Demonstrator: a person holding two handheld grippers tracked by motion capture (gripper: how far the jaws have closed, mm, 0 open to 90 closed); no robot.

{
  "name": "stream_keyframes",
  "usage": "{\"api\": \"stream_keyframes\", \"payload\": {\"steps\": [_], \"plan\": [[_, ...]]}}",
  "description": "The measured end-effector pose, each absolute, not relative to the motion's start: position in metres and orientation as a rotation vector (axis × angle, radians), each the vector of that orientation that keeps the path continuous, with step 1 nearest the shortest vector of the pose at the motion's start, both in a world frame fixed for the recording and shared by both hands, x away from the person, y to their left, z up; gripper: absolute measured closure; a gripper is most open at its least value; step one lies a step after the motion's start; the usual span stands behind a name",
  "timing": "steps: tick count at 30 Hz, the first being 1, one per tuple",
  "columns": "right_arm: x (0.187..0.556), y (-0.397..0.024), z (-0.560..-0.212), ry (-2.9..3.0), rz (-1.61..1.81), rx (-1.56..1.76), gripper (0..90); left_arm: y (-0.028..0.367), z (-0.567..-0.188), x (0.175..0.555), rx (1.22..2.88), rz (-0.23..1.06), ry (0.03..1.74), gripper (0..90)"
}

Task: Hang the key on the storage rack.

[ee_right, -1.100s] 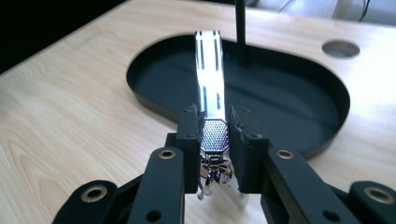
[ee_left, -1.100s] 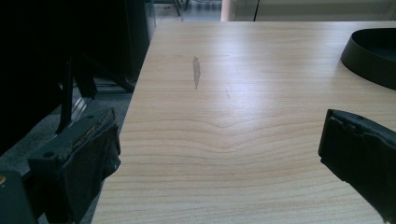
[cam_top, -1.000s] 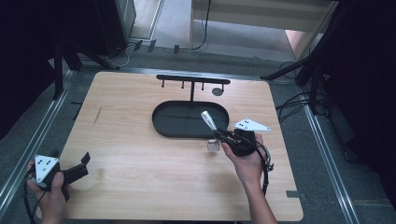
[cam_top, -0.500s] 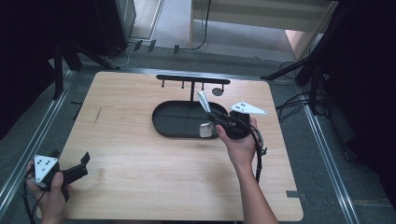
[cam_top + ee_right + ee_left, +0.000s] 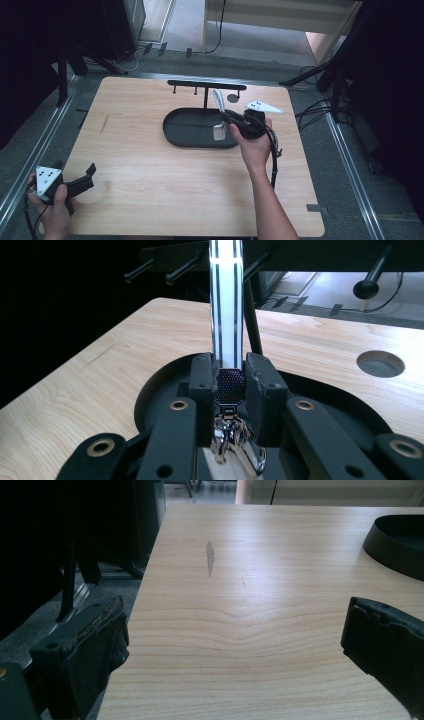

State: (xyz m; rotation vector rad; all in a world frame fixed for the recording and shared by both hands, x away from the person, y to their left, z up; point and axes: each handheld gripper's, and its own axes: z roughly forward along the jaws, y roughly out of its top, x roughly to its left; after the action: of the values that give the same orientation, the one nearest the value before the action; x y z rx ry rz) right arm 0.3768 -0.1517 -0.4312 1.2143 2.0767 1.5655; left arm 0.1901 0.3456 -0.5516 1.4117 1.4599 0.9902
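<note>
My right tongs (image 5: 231, 119) clamp the keychain strap (image 5: 226, 300), centre frame above the tray (image 5: 180, 135); I'd lift its loop squarely onto a rack (image 5: 205, 85) peg. Left tongs (image 5: 87, 175) idle apart, lower left.

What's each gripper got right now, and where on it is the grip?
The right gripper is shut on a white striped strap, clamped at its dark textured end just above the metal clasp. The left gripper is open, holding nothing.
</note>
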Motion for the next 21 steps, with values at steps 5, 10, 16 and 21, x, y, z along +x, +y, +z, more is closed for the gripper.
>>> {"api": "stream_keyframes", "payload": {"steps": [5,10,16,21], "plan": [[0.385,-0.155,-0.439,2.074,1.604,1.238,75.2,0.346,-0.552,0.190,1.412,0.990,1.460,0.0],[0.394,-0.159,-0.446,2.059,1.645,1.268,75.2,0.346,-0.552,0.190,1.412,0.988,1.460,0.0],[0.400,-0.160,-0.453,2.051,1.661,1.277,75.2,0.346,-0.552,0.190,1.411,0.986,1.461,0.0],[0.392,-0.159,-0.452,2.013,1.750,1.228,75.2,0.347,-0.552,0.190,1.410,0.983,1.461,0.0]]}}
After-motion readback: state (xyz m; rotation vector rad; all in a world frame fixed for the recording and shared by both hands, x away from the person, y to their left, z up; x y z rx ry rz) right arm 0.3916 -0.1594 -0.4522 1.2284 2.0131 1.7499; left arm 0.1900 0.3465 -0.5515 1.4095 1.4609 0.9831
